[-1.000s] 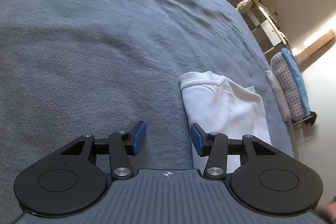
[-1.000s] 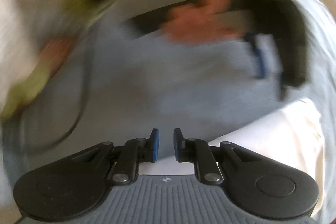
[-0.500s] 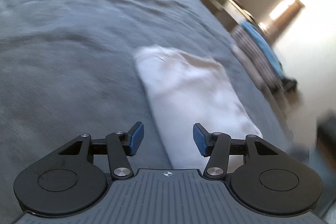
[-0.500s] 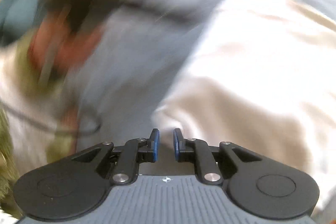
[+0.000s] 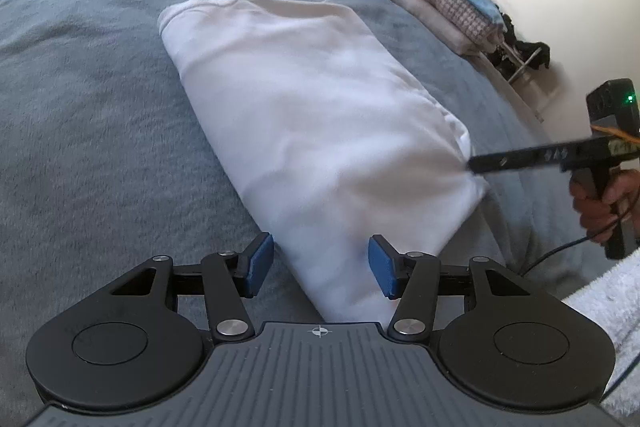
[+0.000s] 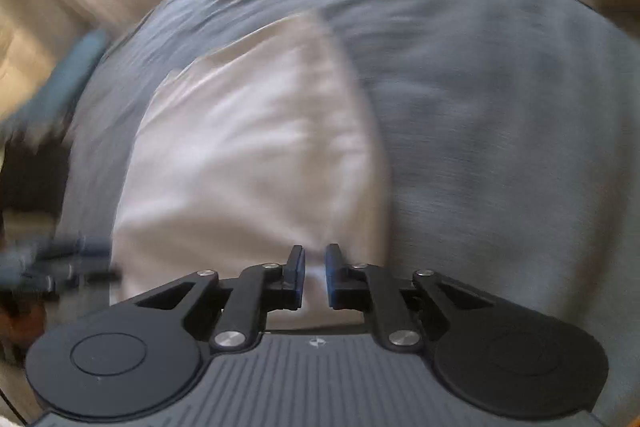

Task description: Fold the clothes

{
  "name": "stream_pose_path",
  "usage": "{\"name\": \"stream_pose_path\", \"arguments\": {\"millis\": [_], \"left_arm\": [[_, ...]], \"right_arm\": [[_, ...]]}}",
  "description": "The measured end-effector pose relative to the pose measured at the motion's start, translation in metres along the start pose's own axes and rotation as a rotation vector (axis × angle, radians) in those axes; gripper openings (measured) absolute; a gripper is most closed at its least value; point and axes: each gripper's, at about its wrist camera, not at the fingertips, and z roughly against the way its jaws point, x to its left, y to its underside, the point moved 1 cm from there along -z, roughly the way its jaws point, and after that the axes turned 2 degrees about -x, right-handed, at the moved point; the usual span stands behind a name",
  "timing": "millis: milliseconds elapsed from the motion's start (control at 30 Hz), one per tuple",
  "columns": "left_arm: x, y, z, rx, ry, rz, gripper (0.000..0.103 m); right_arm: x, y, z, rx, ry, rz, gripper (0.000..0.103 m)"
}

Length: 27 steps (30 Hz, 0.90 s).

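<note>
Folded white knit garment (image 5: 312,115), a thick oblong bundle, lies on the grey-blue fleece bed cover (image 5: 88,99), near the bed's edge.

Handling, as a judgement: soft, limp, light; several layers thick, so a pinch on one layer would likely peel the fold open. Fleece underneath looks grippy, so dragging may bunch it. Best hold seems to be at the two near corners, taking the full stack.

Left gripper (image 5: 318,265): fingers spread apart, straddling the bundle's near end, pads not pressing cloth. Right gripper (image 6: 314,277): fingers narrow and closing, white cloth behind the gap; nothing clearly caught.

Left wrist view is sharp: shows the right gripper side-on at the bundle's right corner, the person's hand (image 5: 608,203) on its handle, and a stack of folded textiles (image 5: 444,3) beyond the bed. Right wrist view is motion-blurred, giving only the garment's outline.
</note>
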Motion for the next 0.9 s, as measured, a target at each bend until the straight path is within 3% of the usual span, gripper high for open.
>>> {"name": "stream_pose_path", "arguments": {"millis": [67,200,267,333,433,567,700,900], "left_arm": [[-0.004,0.002,0.000,0.015,0.003,-0.024,0.052],[-0.012,0.006,-0.005,0.055,0.007,-0.066,0.052],[-0.016,0.008,-0.009,0.070,-0.003,-0.083,0.052],[-0.018,0.011,-0.012,0.082,-0.021,-0.084,0.052],[-0.014,0.012,-0.013,0.089,-0.028,-0.052,0.052],[-0.012,0.013,-0.012,0.088,-0.025,-0.039,0.052],[-0.008,0.011,-0.005,0.105,-0.012,-0.044,0.052],[0.004,0.000,0.021,0.072,-0.044,-0.033,0.052]], "right_arm": [[-0.011,0.000,0.017,-0.041,0.048,-0.029,0.013],[0.001,-0.003,0.028,-0.082,-0.087,-0.032,0.013],[0.019,-0.001,0.021,-0.057,-0.138,0.047,0.013],[0.033,0.001,0.006,-0.023,-0.128,0.109,0.013],[0.023,0.008,0.003,0.011,-0.026,0.122,0.013],[-0.014,0.009,0.023,-0.014,0.088,0.000,0.017],[-0.024,0.002,0.038,-0.102,0.039,-0.107,0.017],[-0.001,-0.020,0.018,-0.149,0.018,-0.036,0.017]]}}
